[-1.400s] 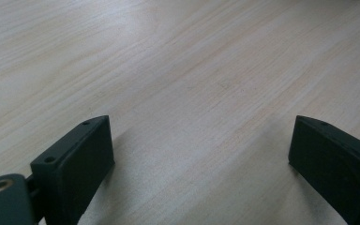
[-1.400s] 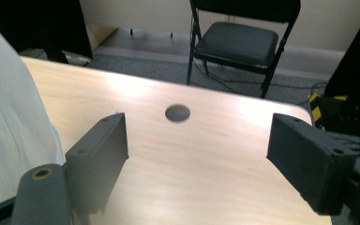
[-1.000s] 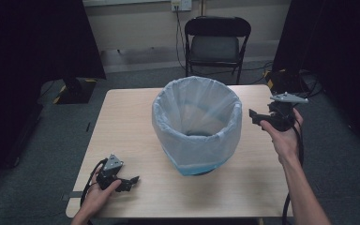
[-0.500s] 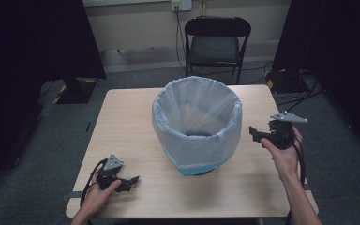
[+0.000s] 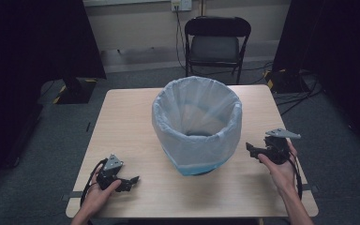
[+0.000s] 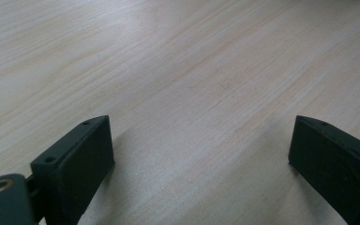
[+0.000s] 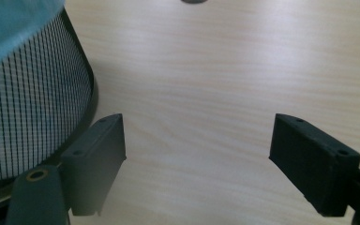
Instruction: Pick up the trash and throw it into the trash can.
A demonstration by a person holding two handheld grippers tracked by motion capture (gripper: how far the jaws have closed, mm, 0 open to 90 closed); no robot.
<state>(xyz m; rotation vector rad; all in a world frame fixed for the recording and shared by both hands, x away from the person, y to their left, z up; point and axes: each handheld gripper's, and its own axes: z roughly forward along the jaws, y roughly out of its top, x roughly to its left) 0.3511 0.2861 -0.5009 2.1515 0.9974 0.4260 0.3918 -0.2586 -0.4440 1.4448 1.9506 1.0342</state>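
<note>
At the worktop's [image 5: 136,122] 4 o'clock edge: right gripper [image 5: 252,150] held just above the wood, fingers [image 5: 249,148] wide, nothing between them. They point toward 9 o'clock, at the bin's base. Jaws have just been opening a bit, nothing in the gap. Right gripper view: both black fingers [image 7: 96,154] spread over bare wood, mesh wall of the bin [image 7: 33,108] at that view's 9 o'clock, near the one finger, not touching as far as I can tell. Liner [image 7: 14,28] hangs over the mesh at top left of that view.

Left gripper [image 5: 130,180] at worktop's 7 o'clock corner, low on or just over the surface, can't tell which. Fingers [image 6: 75,161] wide too, empty, only wood grain between them. They point toward 3 o'clock along the near edge. Well apart from the bin.

Bin [image 5: 197,126]: upright, worktop centre, slightly toward 3 o'clock. White translucent liner [image 5: 168,117] folded over the rim, draped down the outside; blue base rim shows at the bottom. Inside looks empty, though liner folds hide part of it. Sits between the two grippers, right one near, left one farther.

Beyond, at 12 o'clock: black folding chair [image 5: 217,44] on the floor, cables nearby.
</note>
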